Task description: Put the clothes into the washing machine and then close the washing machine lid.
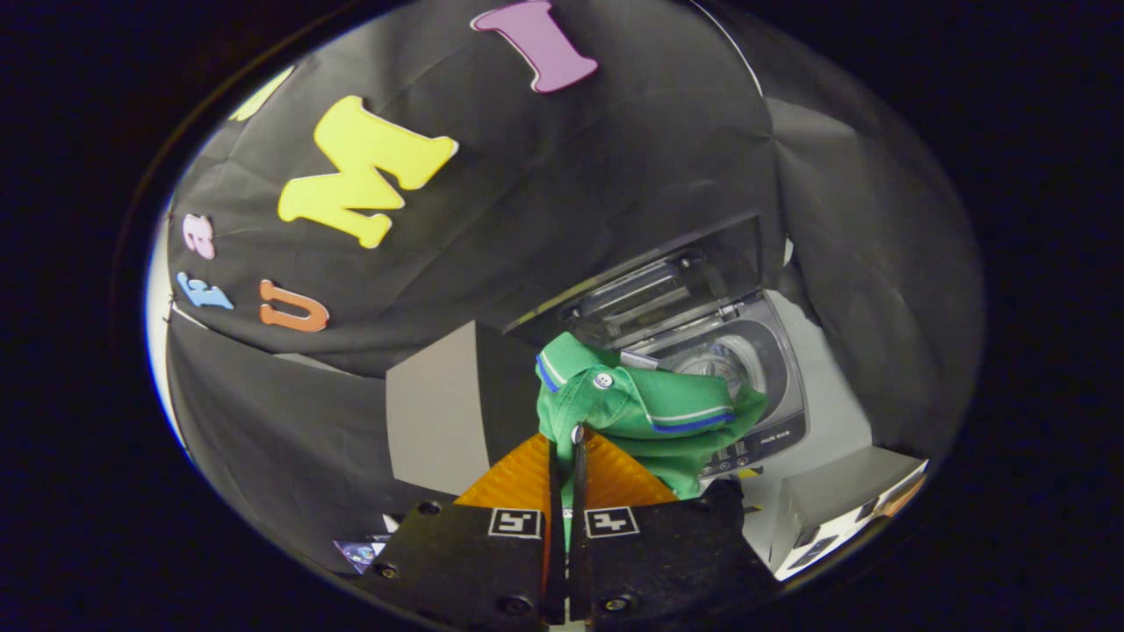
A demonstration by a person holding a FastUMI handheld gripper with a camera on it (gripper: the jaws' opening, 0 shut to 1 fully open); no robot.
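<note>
The gripper is pinching the green shirt narrowly by one fold; the cloth is dangling short of the washing machine, its lid standing open; it's looking like it could slip free or be snagging the rim.

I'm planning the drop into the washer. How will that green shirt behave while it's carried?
Probably floppy: the green shirt bunches and droops past the gripper, shut on it. Likely light, as one pinch holds it. Trailing cloth might snag the washer rim under its open lid.

I'm in a recording booth, not a home: black cloth walls behind one washing machine, lid up.
</note>
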